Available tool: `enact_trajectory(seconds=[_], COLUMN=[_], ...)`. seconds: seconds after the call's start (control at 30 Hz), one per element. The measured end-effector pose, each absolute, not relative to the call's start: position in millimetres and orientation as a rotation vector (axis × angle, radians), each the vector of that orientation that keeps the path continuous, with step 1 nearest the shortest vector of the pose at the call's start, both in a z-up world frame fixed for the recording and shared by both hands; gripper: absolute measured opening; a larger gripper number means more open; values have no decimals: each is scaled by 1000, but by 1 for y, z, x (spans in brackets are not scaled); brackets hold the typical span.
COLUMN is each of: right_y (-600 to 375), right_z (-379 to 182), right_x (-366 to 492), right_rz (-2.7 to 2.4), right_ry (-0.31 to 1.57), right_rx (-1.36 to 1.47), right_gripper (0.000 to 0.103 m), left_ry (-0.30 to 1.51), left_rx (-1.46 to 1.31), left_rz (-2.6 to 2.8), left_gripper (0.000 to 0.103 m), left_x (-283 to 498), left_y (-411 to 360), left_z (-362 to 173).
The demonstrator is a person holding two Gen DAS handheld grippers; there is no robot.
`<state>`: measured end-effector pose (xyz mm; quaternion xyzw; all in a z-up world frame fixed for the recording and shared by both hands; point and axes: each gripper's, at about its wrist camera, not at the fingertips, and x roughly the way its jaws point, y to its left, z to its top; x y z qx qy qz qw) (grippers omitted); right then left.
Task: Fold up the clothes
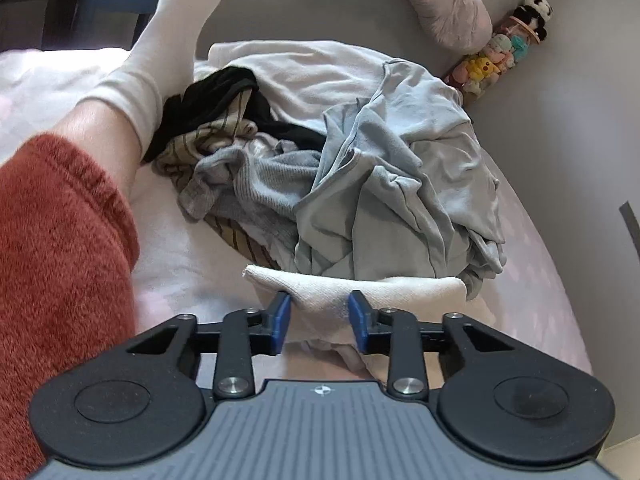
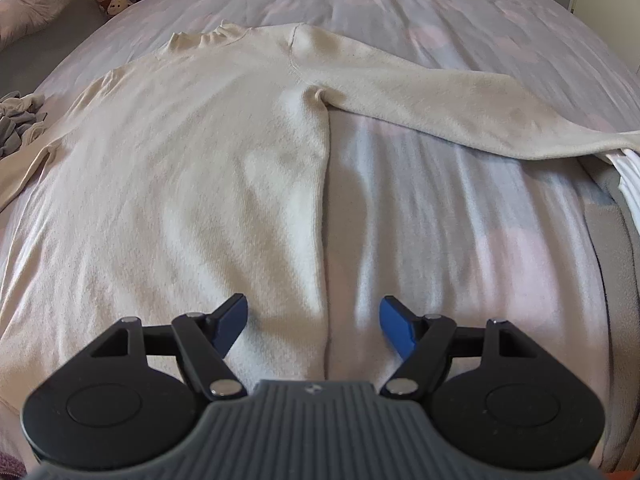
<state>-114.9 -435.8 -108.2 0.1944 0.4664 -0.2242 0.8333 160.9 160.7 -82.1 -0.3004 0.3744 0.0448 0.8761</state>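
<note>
A cream long-sleeved sweater (image 2: pixel 192 152) lies spread flat on the pale bed sheet (image 2: pixel 460 220), collar at the far end, its right sleeve (image 2: pixel 440 96) stretched out to the right. My right gripper (image 2: pixel 312 316) hovers open over the sweater's right side seam near the hem, one finger above the knit and the other above bare sheet. In the left wrist view my left gripper (image 1: pixel 320 312) is shut on a bunched end of cream cloth (image 1: pixel 400 288), likely the sweater's other sleeve, pinched between the blue pads (image 1: pixel 282 316).
A heap of unfolded clothes (image 1: pixel 380 168), pale blue, grey, striped and black, lies beyond the left gripper. A person's leg in a white sock (image 1: pixel 160 60) and rust fleece (image 1: pixel 52 260) fills the left. A pillow (image 1: pixel 440 8) and plush toys (image 1: pixel 500 56) line the grey wall.
</note>
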Motion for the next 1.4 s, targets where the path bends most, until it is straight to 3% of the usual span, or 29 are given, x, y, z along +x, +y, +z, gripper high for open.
enact_trajectory(seconds=[0.03,0.13,0.4,0.73,1.1,1.4], right_y=[-436,-437,-435,-445,-458,-456], right_z=[-109,-110,-111,-111,-112,-112], right_x=[-115,-115,-113,-118,-120,-115], right_rz=[-475,-473,-466,-430,-408,-378], right_ry=[990,996,991,924,834,820], right_rx=[416,422,412,517,641,642], right_gripper=[75,75,75,75,75,75], left_ry=[774,747,610,546,755,863], left_rx=[-600,-570,-447,-153,136,303], left_rz=[79,40,-173,-639,-852,-900], left_gripper=[9,2,1,1,1,3], left_x=[163,165,151,101,39,10], left_y=[159,156,105,-50,-170,-199], left_z=[-80,-70,-7,47,-45,-99])
